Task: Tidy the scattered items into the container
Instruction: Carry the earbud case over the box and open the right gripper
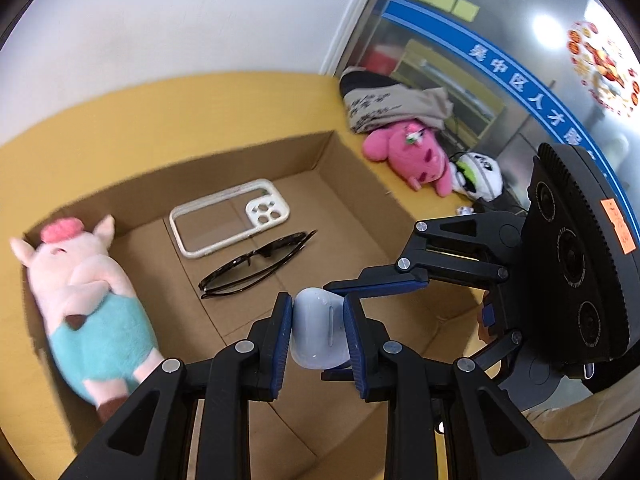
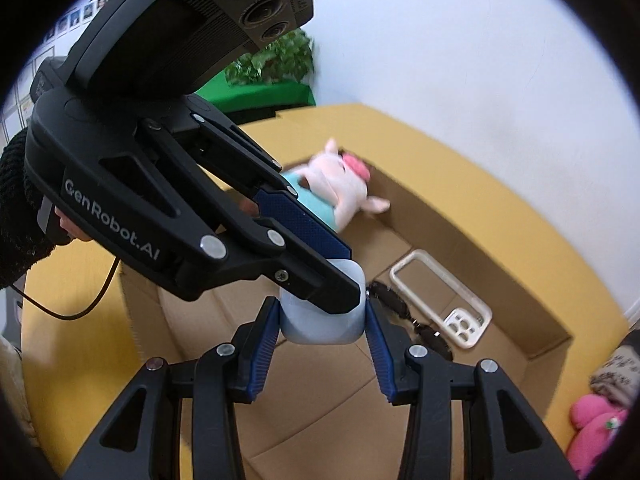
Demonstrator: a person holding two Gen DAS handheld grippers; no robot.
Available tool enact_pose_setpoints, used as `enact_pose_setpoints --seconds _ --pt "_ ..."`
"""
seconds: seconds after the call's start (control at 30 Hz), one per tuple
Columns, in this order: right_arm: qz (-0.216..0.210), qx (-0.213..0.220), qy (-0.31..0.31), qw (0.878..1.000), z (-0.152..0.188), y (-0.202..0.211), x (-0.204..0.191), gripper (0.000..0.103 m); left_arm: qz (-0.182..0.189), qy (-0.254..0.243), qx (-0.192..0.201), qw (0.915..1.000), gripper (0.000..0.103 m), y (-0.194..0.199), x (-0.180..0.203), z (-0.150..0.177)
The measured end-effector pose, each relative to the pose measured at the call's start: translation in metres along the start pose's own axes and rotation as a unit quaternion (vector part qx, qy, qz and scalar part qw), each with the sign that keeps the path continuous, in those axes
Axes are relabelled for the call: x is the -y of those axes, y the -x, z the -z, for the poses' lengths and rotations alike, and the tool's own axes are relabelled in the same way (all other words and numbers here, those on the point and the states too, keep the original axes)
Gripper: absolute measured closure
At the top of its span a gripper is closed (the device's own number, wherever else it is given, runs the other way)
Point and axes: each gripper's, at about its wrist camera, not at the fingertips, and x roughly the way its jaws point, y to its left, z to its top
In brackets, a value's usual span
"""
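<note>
both grippers clamp one and the same thing: a small, smooth, rounded pale-blue earbud case (image 1: 318, 332), glossy plastic with a thin seam line. the left gripper (image 1: 318, 330) presses its two ribbed blue pads on the case's sides, and the right gripper (image 2: 323, 320) grips it crosswise with its own two blue pads, so four pads touch the one case. it hangs over the near part of an open cardboard box (image 1: 248, 148), brown, corrugated and shallow, with upright walls.

three things lie on the box floor. nearest the case is one pair of dark, shiny sunglasses (image 1: 256, 266), folded flat. just beyond them lies one clear phone case (image 1: 228, 216) with a white rim and a white camera block. at the left wall lies one fuzzy pink pig plush (image 1: 86, 300) on its back, in teal trousers with a pink tuft.

the box sits on a yellow desk (image 1: 160, 108). at the far right, outside the box, are one bright pink plush (image 1: 416, 156), one white-and-black plush (image 1: 482, 176) and one crumpled printed cloth (image 1: 392, 106).
</note>
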Motion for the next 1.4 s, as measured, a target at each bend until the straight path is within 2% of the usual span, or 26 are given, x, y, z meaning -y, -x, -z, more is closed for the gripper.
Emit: enact_pose_setpoints --seconds 0.3,0.5,0.6,0.73,0.77,0.87,0.97,1.03,1.07,1.1,1.17,1.23,1.3,1.4 --pt "-0.057 -0.064 -0.074 0.994 0.023 -0.070 0.044 0.061 0.008 0.028 -0.071 0.9971 0.076 -0.071 -0.031 0.004" --pt "-0.077 -0.123 -0.095 0.985 0.043 -0.103 0.049 0.061 0.005 0.046 -0.116 0.9922 0.075 -0.105 -0.038 0.015" --pt "-0.078 -0.143 -0.097 0.982 0.047 -0.113 0.049 0.061 0.010 0.064 -0.120 0.9906 0.074 -0.109 -0.045 0.018" --pt "-0.087 -0.147 -0.112 0.979 0.045 -0.117 0.052 0.061 0.014 0.079 -0.121 0.9895 0.073 -0.109 -0.050 0.020" --pt "-0.089 -0.148 -0.116 0.978 0.045 -0.118 0.053 0.060 0.014 0.082 -0.121 0.9892 0.070 -0.108 -0.050 0.022" --pt "-0.091 -0.145 -0.132 0.976 0.044 -0.117 0.054 0.058 -0.007 0.077 -0.117 0.9901 0.064 -0.104 -0.048 0.025" --pt "-0.075 -0.132 -0.141 0.978 0.040 -0.106 0.056 0.052 -0.027 0.078 -0.090 0.9926 0.052 -0.086 -0.048 0.025" --pt "-0.064 -0.125 -0.142 0.980 0.037 -0.094 0.056 0.045 -0.046 0.072 -0.054 0.9948 0.045 -0.061 -0.041 0.024" --pt "-0.055 -0.121 -0.142 0.981 0.036 -0.086 0.056 0.043 -0.060 0.068 -0.036 0.9952 0.038 -0.049 -0.036 0.024" --pt "-0.045 -0.115 -0.141 0.982 0.036 -0.076 0.055 0.042 -0.081 0.062 -0.008 0.9947 0.027 -0.031 -0.029 0.025" --pt "-0.022 -0.094 -0.143 0.985 0.036 -0.050 0.050 0.041 -0.123 0.050 0.047 0.9900 0.015 0.005 -0.014 0.032" --pt "0.011 -0.065 -0.148 0.987 0.039 -0.018 0.043 0.034 -0.167 0.041 0.105 0.9795 0.010 0.041 0.005 0.044" --pt "0.042 -0.039 -0.161 0.985 0.044 0.007 0.032 0.028 -0.211 0.030 0.151 0.9651 0.000 0.068 0.027 0.063" --pt "0.075 -0.001 -0.213 0.974 0.056 0.036 0.020 0.026 -0.285 0.026 0.192 0.9386 0.000 0.087 0.054 0.088"
